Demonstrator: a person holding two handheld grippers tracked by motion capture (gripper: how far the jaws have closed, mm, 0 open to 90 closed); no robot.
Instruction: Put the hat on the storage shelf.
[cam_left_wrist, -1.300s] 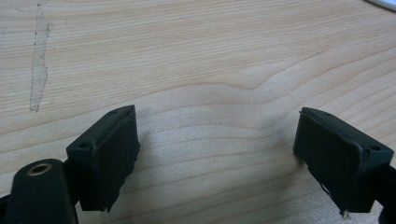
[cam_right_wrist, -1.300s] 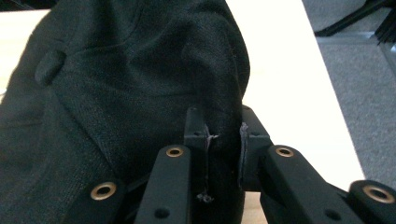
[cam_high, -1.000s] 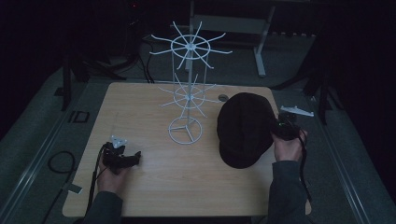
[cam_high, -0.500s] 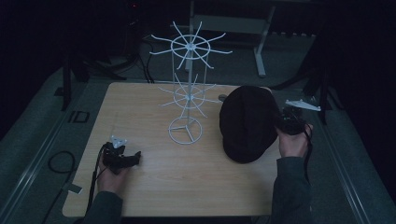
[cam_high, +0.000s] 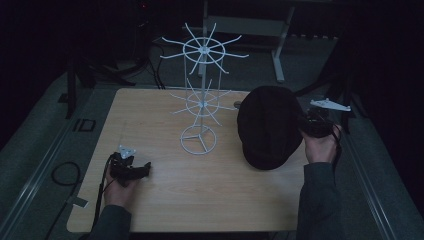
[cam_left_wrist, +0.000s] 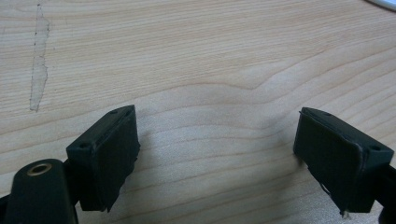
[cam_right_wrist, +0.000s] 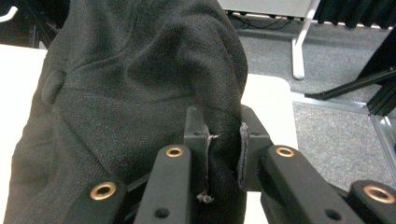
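Note:
A black flat cap (cam_high: 269, 127) hangs tilted above the table's right side, its lower edge near the wood. My right gripper (cam_high: 306, 125) is shut on the cap's right rim. In the right gripper view the dark cloth of the cap (cam_right_wrist: 140, 93) is pinched between the two pads of my right gripper (cam_right_wrist: 223, 156). A white wire rack (cam_high: 200, 100) with two tiers of radiating hooks stands at the table's middle, left of the cap. My left gripper (cam_high: 145, 169) rests near the front left of the table, open. In the left gripper view, bare wood lies between the wide-apart jaws of my left gripper (cam_left_wrist: 217, 154).
The light wooden table (cam_high: 165, 200) has rounded corners, with grey floor around it. A loose black cable (cam_high: 62, 175) lies on the floor at the left. A metal stand's leg (cam_high: 280, 50) and dark equipment stand beyond the table's far edge.
My right gripper has lifted the cap and carried it slightly right and up. The left gripper has stayed where it was.

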